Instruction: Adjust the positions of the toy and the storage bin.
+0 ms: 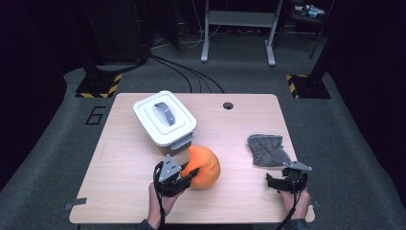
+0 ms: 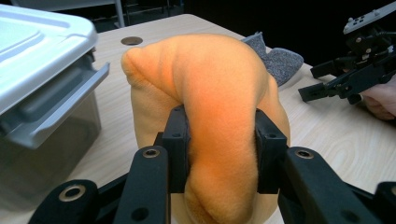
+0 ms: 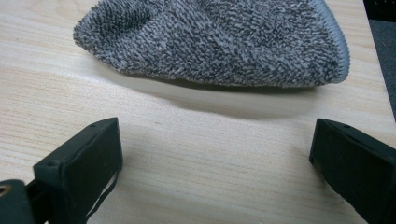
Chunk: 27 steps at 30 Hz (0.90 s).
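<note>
Left gripper pinches a soft orange cloth near the box.

The left gripper (image 1: 184, 178) squeezes a fold of the orange cloth (image 1: 205, 166), which sits on the table (image 1: 119, 158) just in front of the lidded box (image 1: 164, 117). It looks light and limp, so a thick fold holds best. The right gripper (image 1: 280, 182) stands wide apart, holding nothing, before the grey cloth (image 1: 268, 149).

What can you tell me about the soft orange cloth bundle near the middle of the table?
The soft orange cloth bundle looks like plush fleece, bunched into a rounded lump with thick folds and a small peak at one end. It sits on the light wooden table, just in front of the white lidded plastic box. The left gripper is shut on one fat fold, its black pads pressing in from both sides. The cloth's underside is hidden.
</note>
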{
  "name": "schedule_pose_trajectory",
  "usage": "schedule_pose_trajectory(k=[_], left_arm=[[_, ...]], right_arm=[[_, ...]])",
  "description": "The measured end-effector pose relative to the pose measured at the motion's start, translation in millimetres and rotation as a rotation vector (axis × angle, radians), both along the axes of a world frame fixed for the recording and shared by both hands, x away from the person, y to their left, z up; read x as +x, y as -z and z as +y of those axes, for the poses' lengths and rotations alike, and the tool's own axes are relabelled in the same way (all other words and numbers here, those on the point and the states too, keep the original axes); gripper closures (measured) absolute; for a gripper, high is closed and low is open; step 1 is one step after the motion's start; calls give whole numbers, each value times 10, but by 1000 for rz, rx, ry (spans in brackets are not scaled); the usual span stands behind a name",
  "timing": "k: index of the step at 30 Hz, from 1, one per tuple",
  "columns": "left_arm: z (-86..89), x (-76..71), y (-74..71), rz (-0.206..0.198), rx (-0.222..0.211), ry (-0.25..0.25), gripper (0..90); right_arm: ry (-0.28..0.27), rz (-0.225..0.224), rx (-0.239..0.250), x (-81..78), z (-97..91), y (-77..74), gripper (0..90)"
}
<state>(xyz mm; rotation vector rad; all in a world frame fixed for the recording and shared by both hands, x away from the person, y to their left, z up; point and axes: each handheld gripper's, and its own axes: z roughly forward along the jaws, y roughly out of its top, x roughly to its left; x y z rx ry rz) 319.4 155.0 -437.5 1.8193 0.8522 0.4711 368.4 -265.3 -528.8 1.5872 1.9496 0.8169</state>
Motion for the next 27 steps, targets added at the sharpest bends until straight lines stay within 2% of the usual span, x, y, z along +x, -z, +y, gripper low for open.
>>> schedule_pose_trajectory(k=[2,9,21,27], left_arm=[[55,-28,13,2,-16,-11,649],[224,-123,46,10,-24,-36,648],[419,-225,16,17,-30,-66,648],[514,-278,1,16,-19,-73,648]], right_arm=[[6,0,2,-6,6,1,19],[5,-5,2,-3,4,2,19],[5,-3,2,-2,8,2,22],[8,-11,-2,-7,15,2,23]])
